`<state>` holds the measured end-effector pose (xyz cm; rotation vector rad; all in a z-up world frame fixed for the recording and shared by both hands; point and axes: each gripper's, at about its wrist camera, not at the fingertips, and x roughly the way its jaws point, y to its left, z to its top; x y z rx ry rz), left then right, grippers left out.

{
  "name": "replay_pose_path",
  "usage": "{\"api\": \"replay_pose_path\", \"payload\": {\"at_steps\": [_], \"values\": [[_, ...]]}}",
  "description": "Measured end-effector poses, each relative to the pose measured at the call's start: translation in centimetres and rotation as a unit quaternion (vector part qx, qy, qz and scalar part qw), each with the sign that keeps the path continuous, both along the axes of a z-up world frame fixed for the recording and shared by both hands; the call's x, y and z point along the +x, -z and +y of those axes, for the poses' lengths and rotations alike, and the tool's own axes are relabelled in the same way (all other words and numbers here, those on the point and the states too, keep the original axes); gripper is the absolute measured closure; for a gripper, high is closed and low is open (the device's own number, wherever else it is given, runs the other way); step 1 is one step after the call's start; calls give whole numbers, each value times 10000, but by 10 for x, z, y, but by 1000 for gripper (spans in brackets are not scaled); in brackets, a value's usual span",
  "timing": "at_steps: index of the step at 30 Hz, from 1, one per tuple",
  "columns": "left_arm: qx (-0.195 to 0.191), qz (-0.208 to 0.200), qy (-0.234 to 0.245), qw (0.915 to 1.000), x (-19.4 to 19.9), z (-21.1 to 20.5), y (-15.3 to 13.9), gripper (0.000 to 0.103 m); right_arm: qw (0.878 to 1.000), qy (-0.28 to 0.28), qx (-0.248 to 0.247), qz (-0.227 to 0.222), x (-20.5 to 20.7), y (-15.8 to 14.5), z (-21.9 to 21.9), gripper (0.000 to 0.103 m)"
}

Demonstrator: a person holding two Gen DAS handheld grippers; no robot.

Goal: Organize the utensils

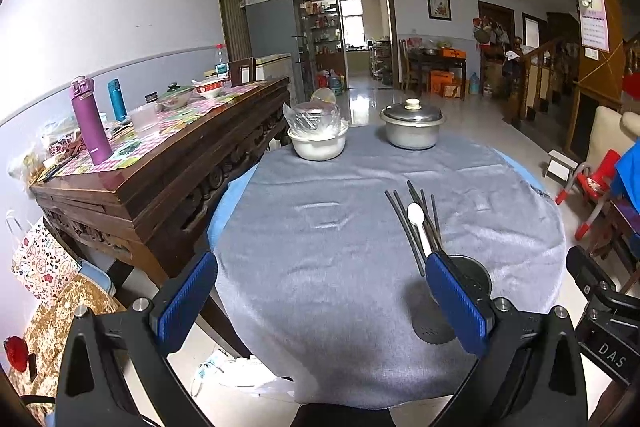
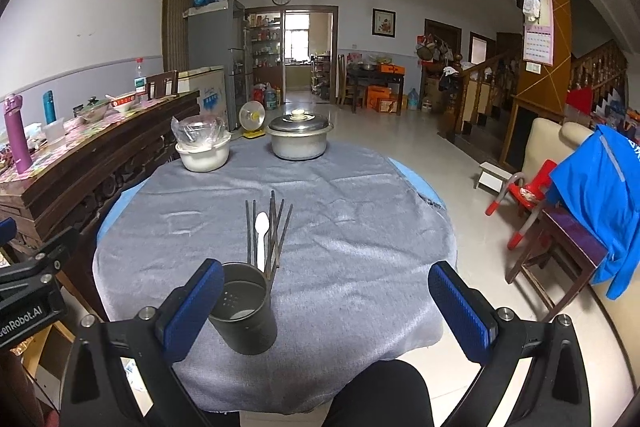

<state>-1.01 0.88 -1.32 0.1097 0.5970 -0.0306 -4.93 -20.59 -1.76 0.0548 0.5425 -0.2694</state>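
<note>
Several dark chopsticks (image 2: 274,227) lie fanned on the grey tablecloth (image 2: 340,195), with a white plastic spoon (image 2: 262,235) on top of them. A dark metal utensil cup (image 2: 244,311) stands upright and empty just in front of them, beside my right gripper's left finger. My right gripper (image 2: 326,295) is open above the table's near edge, holding nothing. In the left wrist view the chopsticks (image 1: 416,223) and the spoon (image 1: 418,223) lie ahead to the right, and the cup (image 1: 468,275) is half hidden behind the right finger. My left gripper (image 1: 320,287) is open and empty.
A lidded metal pot (image 2: 299,139) and a white bowl (image 2: 204,151) covered in plastic stand at the table's far side. A dark wooden sideboard (image 1: 160,167) crowded with bottles and bowls runs along the left. A red stool (image 2: 528,195) and a chair with a blue jacket stand to the right.
</note>
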Motion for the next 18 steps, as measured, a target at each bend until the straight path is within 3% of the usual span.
{"api": "replay_pose_path", "payload": {"at_steps": [18], "values": [[-57,-22,7,10000,10,0,3,0,9998,-94,-48,163,13,5,5,0]]}}
